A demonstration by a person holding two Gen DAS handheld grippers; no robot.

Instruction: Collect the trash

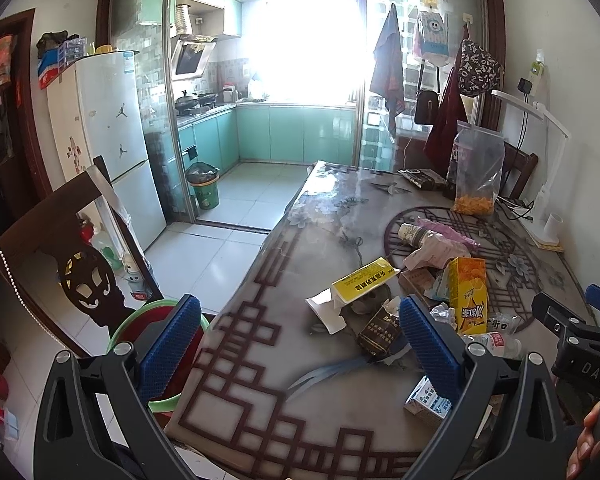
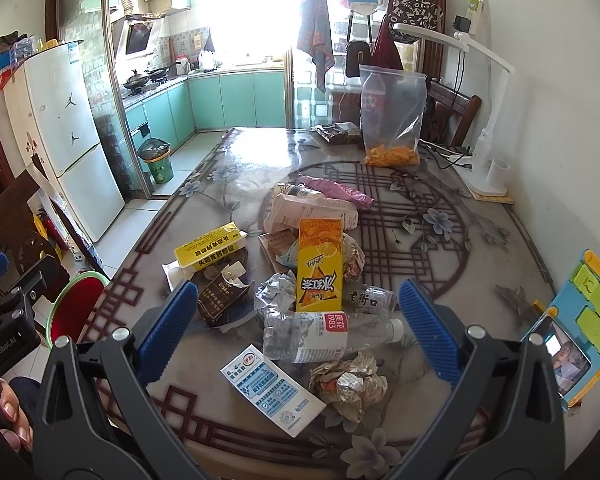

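Observation:
A pile of trash lies on the patterned table [image 2: 480, 240]: a crushed clear bottle [image 2: 324, 338], an orange drink carton [image 2: 320, 266], a yellow box [image 2: 210, 250], a dark cigarette pack [image 2: 220, 300], a white-blue carton [image 2: 272, 390], crumpled foil [image 2: 348, 384] and a pink wrapper [image 2: 336, 190]. My right gripper [image 2: 300, 334] is open, its jaws either side of the bottle, just above it. My left gripper [image 1: 300, 344] is open over the table's left edge, left of the pile; the orange carton [image 1: 470, 292] and yellow box [image 1: 364, 280] show there. A red bin with a green rim [image 1: 156, 312] stands beside the table.
A clear bag of orange snacks [image 2: 392, 120], a white desk lamp [image 2: 488, 152] and a phone in a blue stand [image 2: 572, 336] are on the table's right. A dark wooden chair [image 1: 60, 264] is at the left. A fridge [image 1: 112, 152] and a green kitchen bin [image 1: 204, 188] stand beyond.

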